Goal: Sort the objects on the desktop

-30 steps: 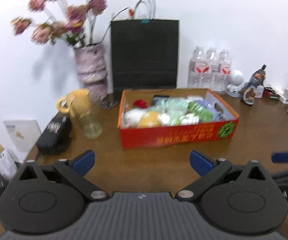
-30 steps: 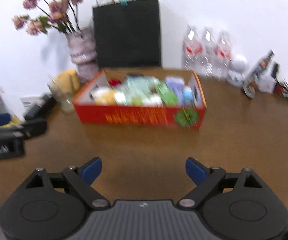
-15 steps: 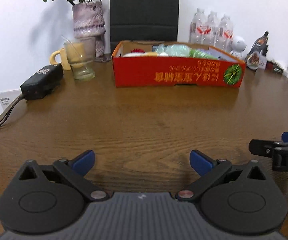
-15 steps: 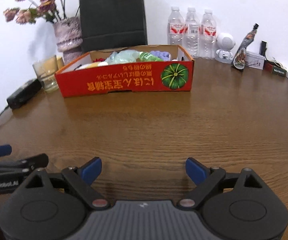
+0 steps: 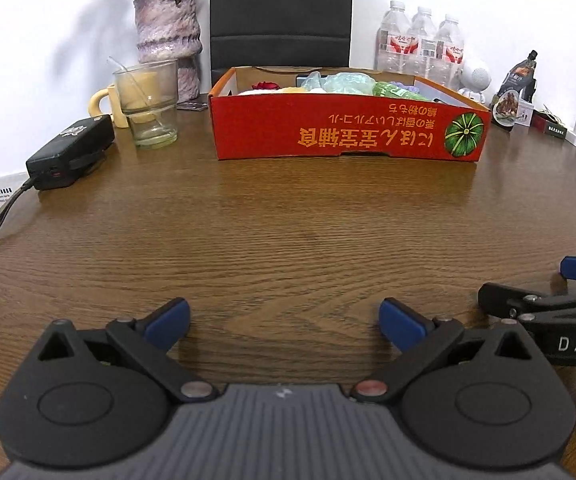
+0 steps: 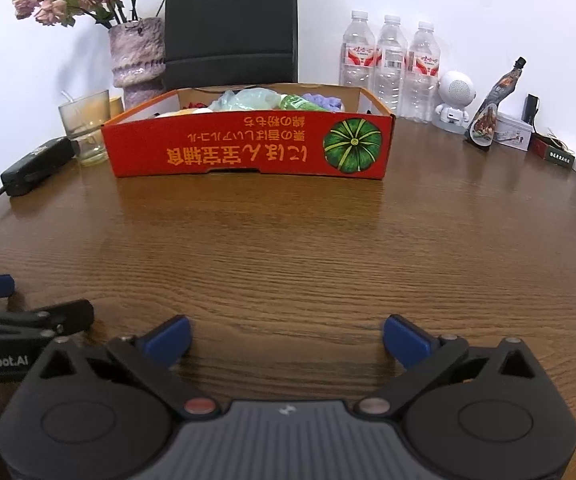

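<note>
A red cardboard box [image 5: 343,130] [image 6: 248,148] with a green pumpkin print stands at the back of the brown wooden table [image 5: 288,232]. It holds several small items, pale green, white, yellow and red. My left gripper [image 5: 284,322] is open and empty, low over the table's near side. My right gripper [image 6: 286,338] is open and empty, just to its right. Each shows at the edge of the other's view.
Left of the box are a glass [image 5: 148,106], a yellow mug [image 5: 106,104], a black power adapter [image 5: 70,152] with its cable, and a vase [image 5: 168,28] of flowers. A black paper bag [image 5: 280,12] stands behind. Water bottles [image 5: 423,46], a white figure [image 6: 453,102] and small boxes sit right.
Both grippers have come down from a higher, tilted view over the box to low and level near the table. Both jaws stayed open.
</note>
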{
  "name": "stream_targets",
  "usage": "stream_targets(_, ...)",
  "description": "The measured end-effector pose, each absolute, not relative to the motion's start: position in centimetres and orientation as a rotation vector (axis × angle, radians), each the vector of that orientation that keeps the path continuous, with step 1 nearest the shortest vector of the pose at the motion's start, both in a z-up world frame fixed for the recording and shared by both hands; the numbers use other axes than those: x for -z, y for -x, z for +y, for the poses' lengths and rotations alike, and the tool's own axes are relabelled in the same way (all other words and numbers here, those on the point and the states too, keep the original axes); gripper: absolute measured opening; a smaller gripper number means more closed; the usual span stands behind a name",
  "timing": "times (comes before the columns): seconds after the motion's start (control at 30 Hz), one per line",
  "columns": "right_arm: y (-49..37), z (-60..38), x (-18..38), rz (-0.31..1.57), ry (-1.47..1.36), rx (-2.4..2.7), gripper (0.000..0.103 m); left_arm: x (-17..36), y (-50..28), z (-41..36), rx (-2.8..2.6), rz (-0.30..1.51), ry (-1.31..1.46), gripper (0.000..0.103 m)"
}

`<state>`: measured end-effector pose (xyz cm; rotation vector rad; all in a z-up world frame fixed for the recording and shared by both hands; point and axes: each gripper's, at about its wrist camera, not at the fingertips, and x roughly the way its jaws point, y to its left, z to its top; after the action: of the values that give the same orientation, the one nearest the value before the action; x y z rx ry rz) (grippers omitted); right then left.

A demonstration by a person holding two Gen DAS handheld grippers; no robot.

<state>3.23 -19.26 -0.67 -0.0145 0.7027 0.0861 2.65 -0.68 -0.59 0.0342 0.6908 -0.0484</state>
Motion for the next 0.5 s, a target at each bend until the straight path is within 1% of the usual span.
stream_targets(0.5,-3.14,-19.27,0.57,0.702,0.017,-0.087,0.103,0.55,-2.88,-0.75,0.045,0.693,-0.021,0.103)
